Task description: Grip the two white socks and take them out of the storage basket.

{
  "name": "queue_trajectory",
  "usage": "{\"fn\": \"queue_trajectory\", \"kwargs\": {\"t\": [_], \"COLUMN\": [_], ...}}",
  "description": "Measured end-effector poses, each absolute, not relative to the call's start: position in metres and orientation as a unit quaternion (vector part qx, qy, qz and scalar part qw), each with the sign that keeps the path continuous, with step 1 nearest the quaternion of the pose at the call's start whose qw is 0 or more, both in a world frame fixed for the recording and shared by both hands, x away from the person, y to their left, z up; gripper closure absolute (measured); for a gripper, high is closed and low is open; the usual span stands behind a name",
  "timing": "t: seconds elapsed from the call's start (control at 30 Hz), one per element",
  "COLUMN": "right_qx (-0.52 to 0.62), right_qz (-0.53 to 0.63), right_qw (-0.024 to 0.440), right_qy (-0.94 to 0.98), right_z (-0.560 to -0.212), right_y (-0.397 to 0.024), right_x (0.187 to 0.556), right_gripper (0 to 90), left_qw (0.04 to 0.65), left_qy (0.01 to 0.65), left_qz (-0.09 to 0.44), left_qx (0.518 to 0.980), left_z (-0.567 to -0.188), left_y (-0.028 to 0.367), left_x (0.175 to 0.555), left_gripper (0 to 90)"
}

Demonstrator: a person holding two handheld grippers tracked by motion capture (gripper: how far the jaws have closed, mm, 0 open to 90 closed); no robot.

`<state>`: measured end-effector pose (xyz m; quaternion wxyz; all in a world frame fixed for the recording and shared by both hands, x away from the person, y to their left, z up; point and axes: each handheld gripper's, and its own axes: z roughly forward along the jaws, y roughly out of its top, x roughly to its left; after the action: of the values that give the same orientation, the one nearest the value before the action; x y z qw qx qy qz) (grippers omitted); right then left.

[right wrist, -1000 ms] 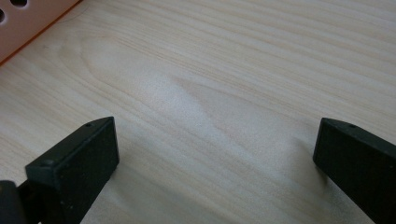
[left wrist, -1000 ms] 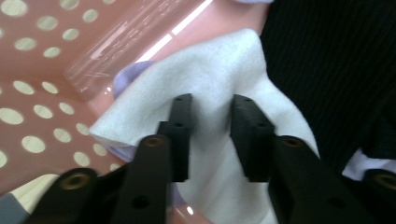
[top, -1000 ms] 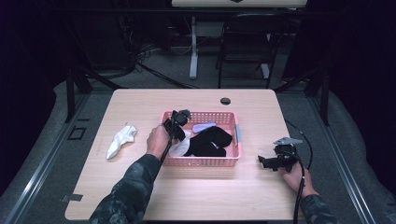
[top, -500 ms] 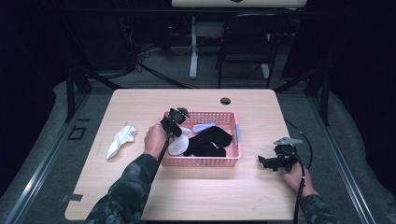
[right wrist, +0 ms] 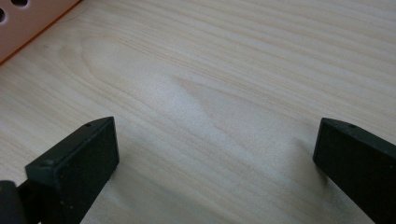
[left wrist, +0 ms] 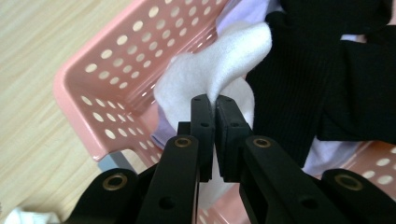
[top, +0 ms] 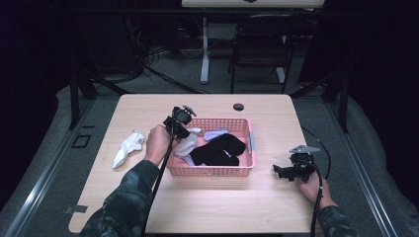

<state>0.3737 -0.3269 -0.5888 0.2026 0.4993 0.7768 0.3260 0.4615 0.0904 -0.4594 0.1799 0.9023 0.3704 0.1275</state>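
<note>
My left gripper [left wrist: 215,103] is pinched tight on a white sock [left wrist: 210,74], at the 9 o'clock end of the pink basket [top: 243,170]. My right gripper [right wrist: 215,154] rests wide open on the table [top: 207,207], holding nothing. One white sock on the table [top: 127,148] is out at 9 o'clock. Black socks [top: 217,150] and some pale ones are left inside, so I think most of the job is left.
</note>
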Motion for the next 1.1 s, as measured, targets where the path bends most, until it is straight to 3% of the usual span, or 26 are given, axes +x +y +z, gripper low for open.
{"fn": "queue_trajectory", "kwargs": {"t": [1.1], "right_qx": [0.499], "right_qz": [0.326], "right_qw": [0.202], "right_qy": [0.777], "right_z": [-0.589], "right_y": [-0.327], "right_x": [0.374], "right_gripper": [0.0], "left_qw": [0.246], "left_qy": [0.354], "left_qz": [0.164], "left_qx": [0.887], "left_z": [-0.375], "left_y": [0.112], "left_x": [0.442], "left_gripper": [86.9]}}
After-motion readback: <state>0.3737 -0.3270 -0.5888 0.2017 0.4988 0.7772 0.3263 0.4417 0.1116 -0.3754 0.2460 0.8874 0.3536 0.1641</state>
